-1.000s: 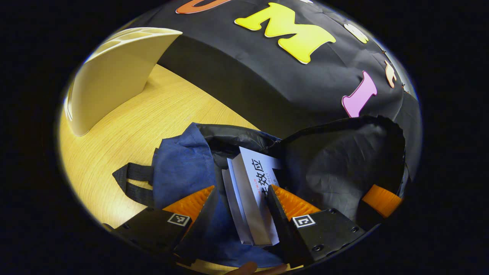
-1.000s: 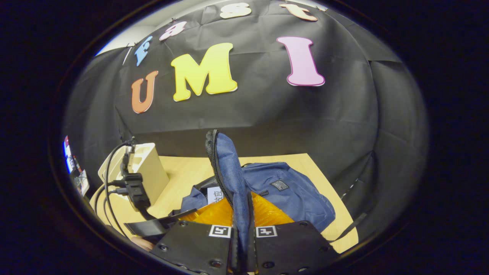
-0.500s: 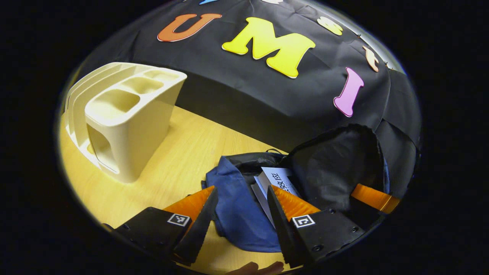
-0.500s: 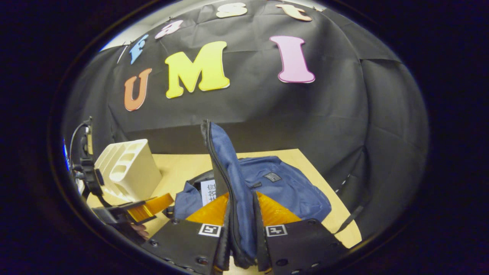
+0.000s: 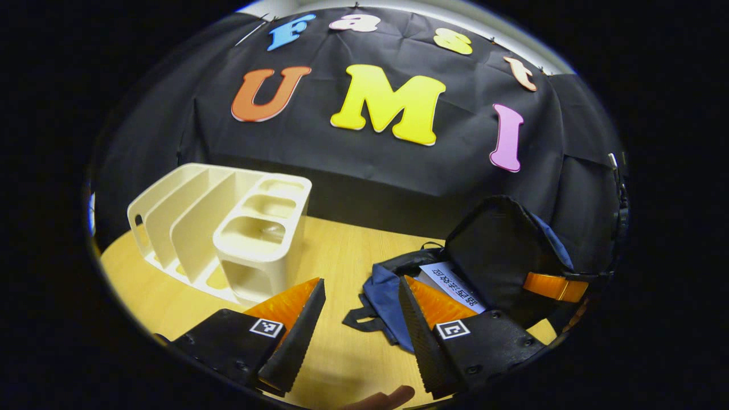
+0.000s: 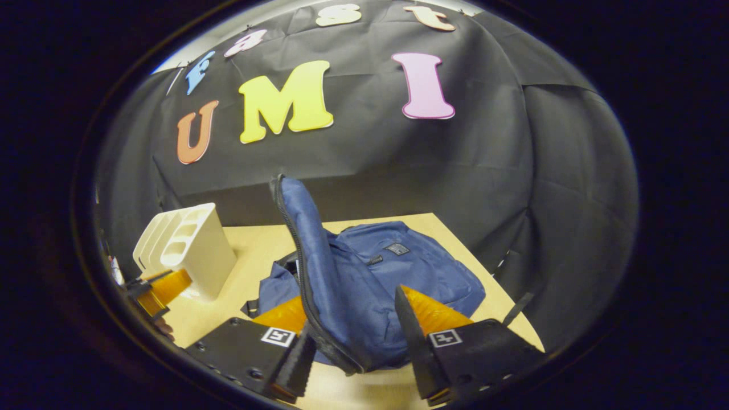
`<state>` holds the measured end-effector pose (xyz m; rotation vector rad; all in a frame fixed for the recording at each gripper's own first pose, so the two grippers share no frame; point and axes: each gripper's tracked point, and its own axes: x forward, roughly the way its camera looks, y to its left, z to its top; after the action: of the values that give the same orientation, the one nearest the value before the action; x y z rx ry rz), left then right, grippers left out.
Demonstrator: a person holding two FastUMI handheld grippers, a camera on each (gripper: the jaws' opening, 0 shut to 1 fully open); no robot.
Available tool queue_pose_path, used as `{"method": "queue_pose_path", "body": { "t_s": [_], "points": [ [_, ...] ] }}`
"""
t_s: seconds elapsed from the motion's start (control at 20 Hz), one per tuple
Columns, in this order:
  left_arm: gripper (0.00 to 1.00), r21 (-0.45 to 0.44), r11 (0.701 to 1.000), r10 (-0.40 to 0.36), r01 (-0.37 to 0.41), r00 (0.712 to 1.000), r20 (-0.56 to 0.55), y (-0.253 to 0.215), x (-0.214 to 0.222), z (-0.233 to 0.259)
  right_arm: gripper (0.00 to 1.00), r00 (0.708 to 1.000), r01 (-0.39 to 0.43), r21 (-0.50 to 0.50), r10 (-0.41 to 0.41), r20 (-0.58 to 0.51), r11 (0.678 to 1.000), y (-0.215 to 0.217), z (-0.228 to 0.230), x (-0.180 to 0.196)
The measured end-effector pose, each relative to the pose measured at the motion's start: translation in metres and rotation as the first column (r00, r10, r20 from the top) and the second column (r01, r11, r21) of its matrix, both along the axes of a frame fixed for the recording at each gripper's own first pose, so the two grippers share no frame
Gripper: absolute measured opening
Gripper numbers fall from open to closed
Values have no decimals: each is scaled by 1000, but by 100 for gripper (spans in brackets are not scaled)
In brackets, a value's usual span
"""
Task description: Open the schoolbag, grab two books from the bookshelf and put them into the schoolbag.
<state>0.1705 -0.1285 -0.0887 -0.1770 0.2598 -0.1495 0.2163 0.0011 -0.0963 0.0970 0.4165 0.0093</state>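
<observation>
The blue schoolbag [image 6: 421,273] lies on the wooden table with its flap [image 6: 304,239] standing upright. Under the raised flap [image 5: 501,250], a white book [image 5: 455,285] rests in the bag's mouth. My left gripper [image 5: 360,282] hovers open and holds nothing, just left of the bag's mouth. My right gripper [image 6: 353,310] is open, its fingers spread to either side of the flap's lower edge. One of its pads [image 5: 555,286] shows against the flap. The cream bookshelf [image 5: 228,239] stands at the left with bare slots.
The bookshelf [image 6: 185,247] sits at the table's [image 5: 336,256] back left, with bare wood between it and the bag. A black strap [image 5: 361,322] trails from the bag's near corner. The left gripper [image 6: 162,287] and a hand show at the far left.
My left gripper pulled back and up out of the bag, leaving the book inside. My right gripper, which was shut on the flap, has opened.
</observation>
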Motion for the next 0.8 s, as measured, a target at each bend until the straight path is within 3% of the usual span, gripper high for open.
{"method": "queue_pose_path", "body": {
  "t_s": [0.4, 0.65, 0.8],
  "points": [
    [94, 111, 993, 26, -43, 989, 147, 33, -60, 57, 98, 998, -29, -4, 29, 58, 1000, 10, 15, -39],
    [97, 186, 979, 42, -79, 979, 198, 52, -110, 70, 98, 992, -34, -50, 40, 121, 998, 13, 30, -83],
    [96, 156, 984, 54, -85, 980, 193, 59, -138, 70, 97, 980, -28, -55, 38, 194, 998, 11, 49, -119]
  ]
}}
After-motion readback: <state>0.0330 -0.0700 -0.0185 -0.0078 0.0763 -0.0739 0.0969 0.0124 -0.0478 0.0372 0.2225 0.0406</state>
